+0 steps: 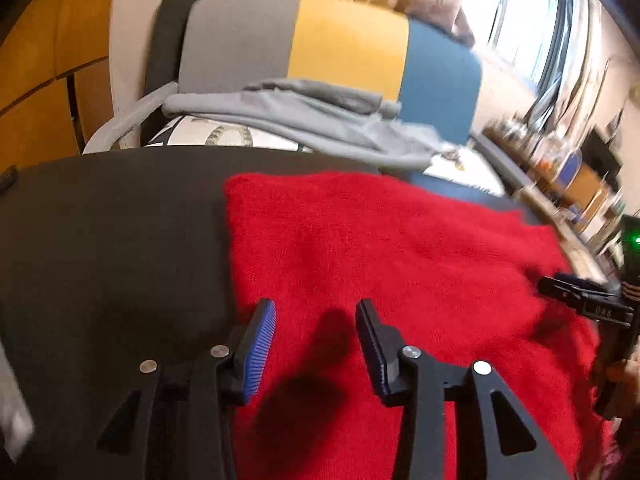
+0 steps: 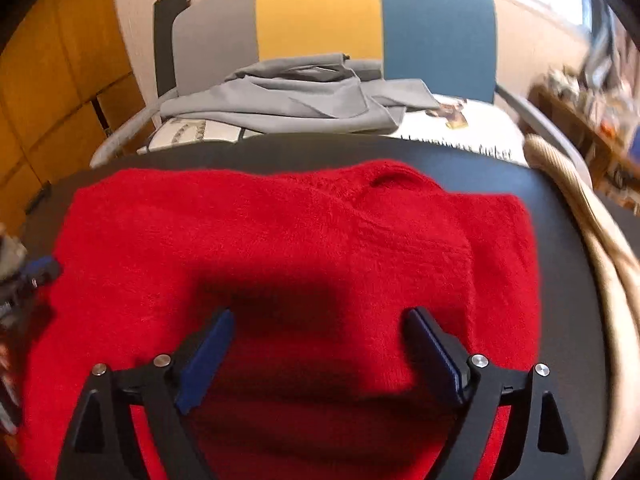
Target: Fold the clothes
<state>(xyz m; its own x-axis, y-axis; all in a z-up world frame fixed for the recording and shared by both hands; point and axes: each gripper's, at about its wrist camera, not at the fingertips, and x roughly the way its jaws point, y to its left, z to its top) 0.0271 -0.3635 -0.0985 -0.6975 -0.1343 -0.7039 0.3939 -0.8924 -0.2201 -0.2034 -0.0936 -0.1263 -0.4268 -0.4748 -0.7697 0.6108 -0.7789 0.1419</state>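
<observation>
Your left claw [image 1: 316, 312] and right claw [image 2: 320, 320] both stand open, empty, above the fuzzy red knitted sweater [image 2: 280, 232] on the black worktop [image 1: 112, 232].

Right gripper [image 2: 320, 330] over red sweater [image 2: 280, 240], jaws wide apart, nothing between pads, its shadow on knit just ahead. Sweater flat on dark worktop [image 2: 560, 216], folded edge ahead-right of gripper. Left gripper [image 2: 34, 274] at far left, blurred, by sweater edge. Beyond worktop: grey garment [image 2: 296, 100] on chair [image 2: 320, 12] with grey, yellow, blue back. Beige cloth [image 2: 592, 232] far right.
</observation>
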